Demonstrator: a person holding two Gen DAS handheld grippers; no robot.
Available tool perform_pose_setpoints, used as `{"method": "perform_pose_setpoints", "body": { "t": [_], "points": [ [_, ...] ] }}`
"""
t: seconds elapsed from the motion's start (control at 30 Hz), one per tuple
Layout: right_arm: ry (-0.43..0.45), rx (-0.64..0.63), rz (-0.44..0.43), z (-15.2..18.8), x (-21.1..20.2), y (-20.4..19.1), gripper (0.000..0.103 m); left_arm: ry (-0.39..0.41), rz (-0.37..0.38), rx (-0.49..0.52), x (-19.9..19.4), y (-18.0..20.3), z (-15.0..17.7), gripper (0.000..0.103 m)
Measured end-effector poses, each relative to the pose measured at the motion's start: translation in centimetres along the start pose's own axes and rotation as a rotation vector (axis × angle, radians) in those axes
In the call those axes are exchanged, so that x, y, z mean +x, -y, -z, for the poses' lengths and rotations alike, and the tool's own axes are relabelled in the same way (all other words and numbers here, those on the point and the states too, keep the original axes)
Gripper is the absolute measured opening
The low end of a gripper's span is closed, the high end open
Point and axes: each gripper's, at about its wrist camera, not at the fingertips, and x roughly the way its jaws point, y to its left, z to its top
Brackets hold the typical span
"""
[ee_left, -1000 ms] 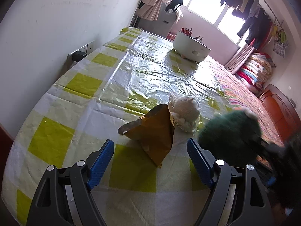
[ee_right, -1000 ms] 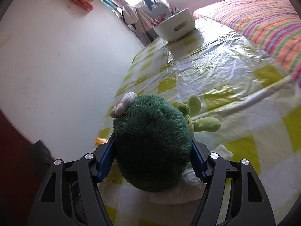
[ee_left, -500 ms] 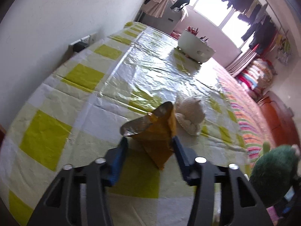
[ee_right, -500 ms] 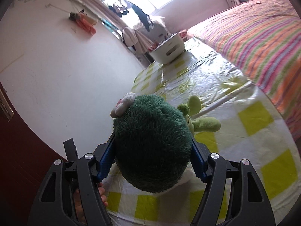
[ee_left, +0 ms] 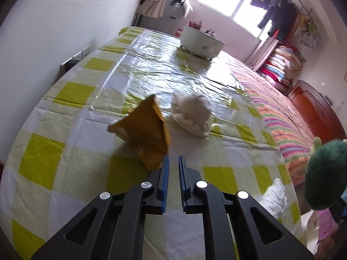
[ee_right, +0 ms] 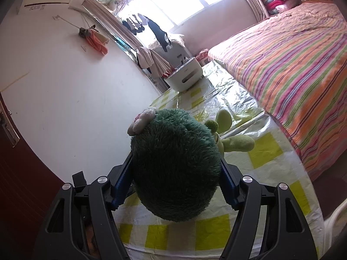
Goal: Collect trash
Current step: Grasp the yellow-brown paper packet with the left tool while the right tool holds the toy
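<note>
Wrapper (ee_left: pixel 144 133) on checked tablecloth (ee_left: pixel 71 130); striped bed (ee_right: pixel 292 49) beside.

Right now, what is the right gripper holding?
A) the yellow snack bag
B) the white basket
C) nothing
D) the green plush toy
D: the right gripper has its blue fingers pressed against both sides of the green plush toy, above the checked table.

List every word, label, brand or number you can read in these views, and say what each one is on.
None can be read.
Crumpled orange-brown snack bag: no print legible, blurred.
White round plastic tub: a small mark on its wall, too small to read.
Wall poster by the window: too small and blurred.
Fuzzy dark green plush toy: no text.
</note>
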Motion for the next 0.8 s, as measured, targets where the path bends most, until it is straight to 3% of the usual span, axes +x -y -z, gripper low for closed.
{"method": "perform_pose_setpoints", "body": {
  "t": [0.13, 0.3, 0.33, 0.37, 0.43, 0.6, 0.8],
  "points": [
    [-0.001, -0.002, 0.006, 0.4, -0.1, 0.6, 0.068, 0.011, 0.020, -0.007, -0.8, 0.2, 0.1, 0.009],
    [-0.004, 0.004, 0.004, 1.0, -0.4, 0.8, 0.069, 0.072, -0.024, -0.024, -1.7, -0.6, -0.4, 0.014],
    [-0.008, 0.008, 0.003, 1.0, -0.2, 0.9, 0.069, 0.081, -0.036, -0.036, -1.7, -0.7, -0.5, 0.034],
    [-0.013, 0.011, 0.001, 1.0, -0.1, 0.8, 0.069, 0.085, -0.043, -0.046, -1.6, -0.8, -0.5, 0.067],
    [-0.017, 0.012, 0.001, 1.2, 0.2, 0.8, 0.069, 0.108, -0.061, -0.079, -1.6, -0.9, -0.6, 0.081],
    [-0.037, 0.023, -0.003, 1.5, 1.0, 1.3, 0.069, 0.081, -0.090, -0.108, -0.2, -0.8, -1.5, 0.083],
    [-0.055, 0.031, -0.009, 1.5, 1.6, 1.6, 0.069, 0.052, -0.184, -0.143, 2.1, -2.3, -2.7, 0.083]
  ]
}}
